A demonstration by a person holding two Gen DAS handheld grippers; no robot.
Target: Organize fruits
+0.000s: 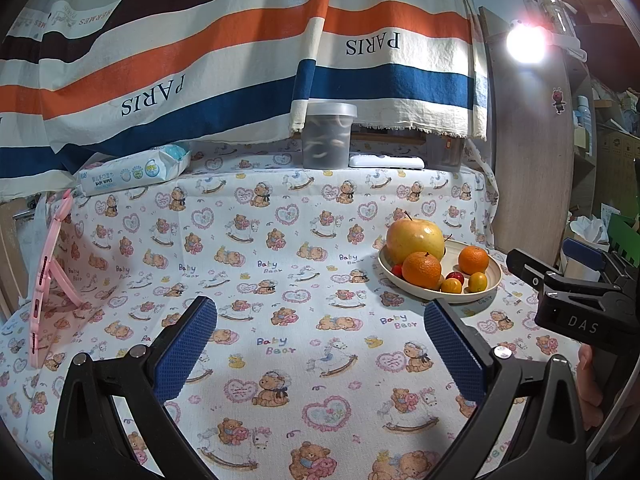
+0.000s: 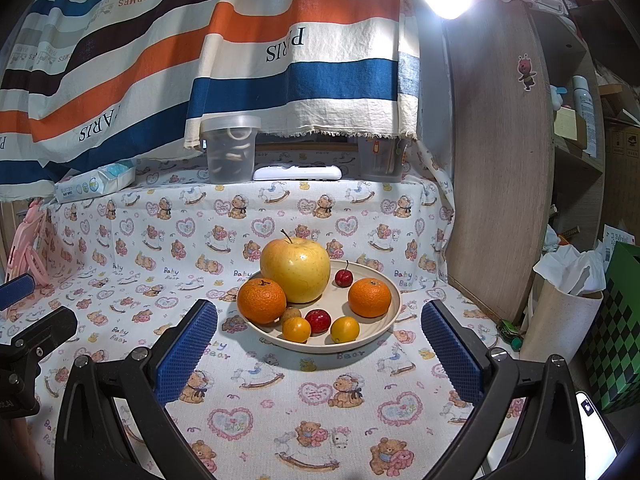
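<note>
A beige plate [image 2: 384,328] [image 1: 488,286] on the bear-print cloth holds a big yellow apple [image 2: 296,270] [image 1: 414,238], two mandarins [image 2: 262,301] [image 2: 369,297], two small yellow-orange fruits [image 2: 296,329] [image 2: 345,329], two small red fruits [image 2: 318,321] [image 2: 343,278] and a small brown one [image 2: 291,314]. My right gripper [image 2: 320,354] is open just in front of the plate, nothing between its blue pads. My left gripper [image 1: 320,346] is open over bare cloth, left of the plate. The right gripper's body [image 1: 576,300] shows at the right edge of the left wrist view.
A raised ledge at the back carries a lidded clear container [image 2: 232,148], a white remote [image 2: 298,173] and a pack of baby wipes [image 2: 96,182]. A striped cloth [image 2: 280,40] hangs behind. A wooden panel [image 2: 500,160] and a paper-lined bin [image 2: 560,312] stand right; a pink stand [image 1: 50,280] left.
</note>
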